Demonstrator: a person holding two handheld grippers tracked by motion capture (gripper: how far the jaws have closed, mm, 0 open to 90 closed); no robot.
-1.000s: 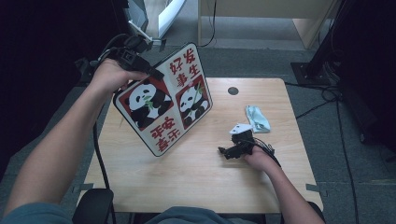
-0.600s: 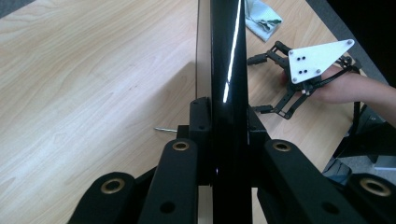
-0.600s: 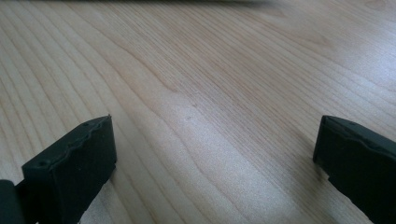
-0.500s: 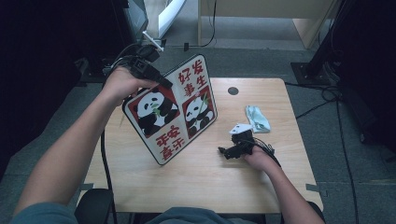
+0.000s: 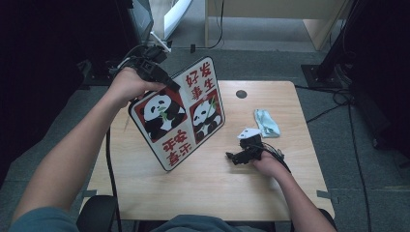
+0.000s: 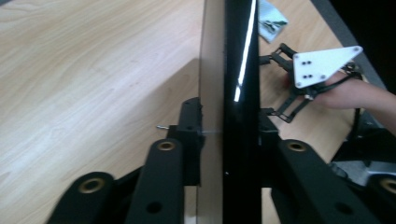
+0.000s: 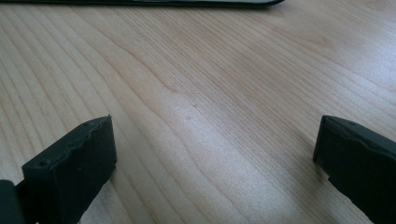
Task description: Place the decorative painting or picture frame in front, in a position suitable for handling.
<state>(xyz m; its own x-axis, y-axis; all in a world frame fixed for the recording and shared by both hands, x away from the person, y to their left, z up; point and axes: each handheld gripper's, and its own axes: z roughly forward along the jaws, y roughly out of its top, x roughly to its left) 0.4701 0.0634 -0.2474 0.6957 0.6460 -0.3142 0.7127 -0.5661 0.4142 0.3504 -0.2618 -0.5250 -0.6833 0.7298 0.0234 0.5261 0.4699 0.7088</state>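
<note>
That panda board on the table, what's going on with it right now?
A person's left gripper holds the panda board by its upper edge, tilted up on its lower edge on the wooden table. Its jaws have just been opening, and the board's edge is between them in the left gripper view. The right gripper rests open on the table beside the board, holding nothing. A light blue cloth lies beyond it.
</note>
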